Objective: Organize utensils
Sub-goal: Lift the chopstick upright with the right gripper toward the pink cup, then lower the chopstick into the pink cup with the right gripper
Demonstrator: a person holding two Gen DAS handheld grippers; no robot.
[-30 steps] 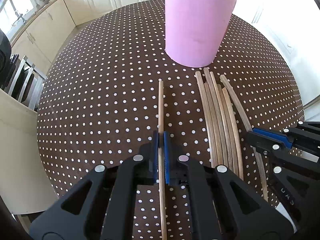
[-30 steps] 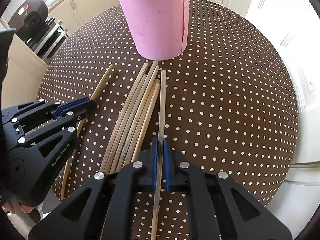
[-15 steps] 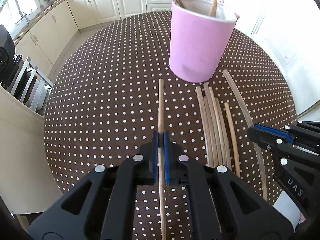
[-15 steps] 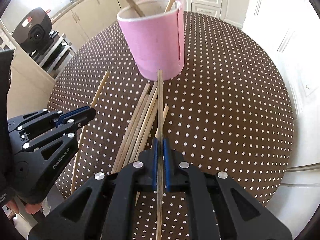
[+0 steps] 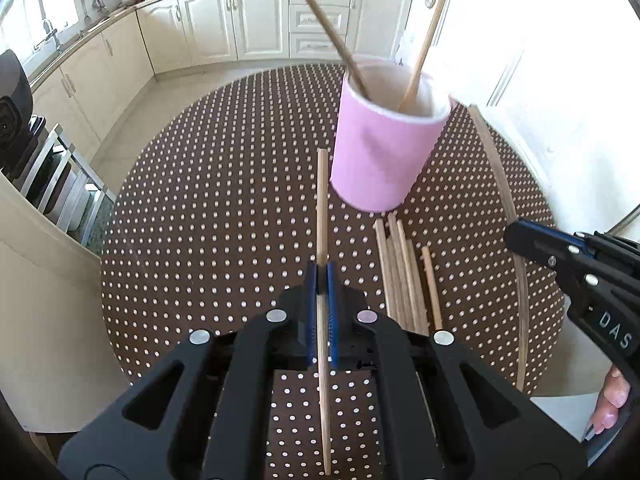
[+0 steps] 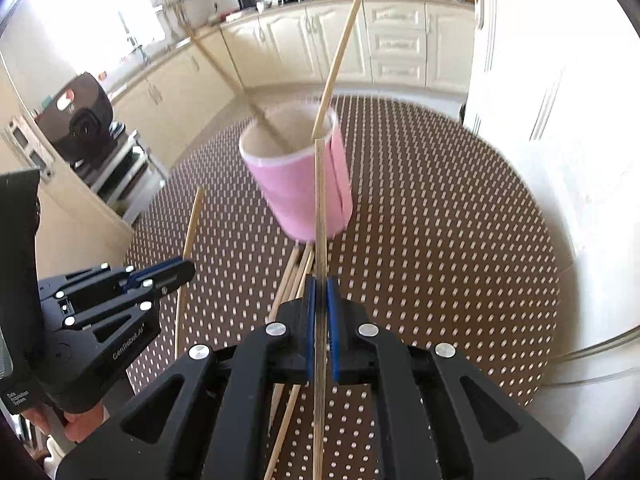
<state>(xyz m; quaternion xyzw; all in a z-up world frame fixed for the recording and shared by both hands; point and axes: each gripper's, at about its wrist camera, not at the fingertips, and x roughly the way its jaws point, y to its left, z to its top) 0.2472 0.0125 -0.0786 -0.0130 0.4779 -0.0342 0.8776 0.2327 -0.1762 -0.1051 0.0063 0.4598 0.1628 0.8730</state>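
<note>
Left gripper [image 5: 321, 276] clamps a wooden stick [image 5: 322, 200], its tip just left of the pink cup [image 5: 380, 156]. Right gripper [image 6: 321, 292] pinches a second stick [image 6: 320, 200], which points at the cup's rim. Two sticks [image 5: 420, 52] lean inside the cup. Loose sticks [image 5: 404, 276] lie on the dotted tablecloth [image 5: 200, 220], between the grippers, in front of the cup
</note>
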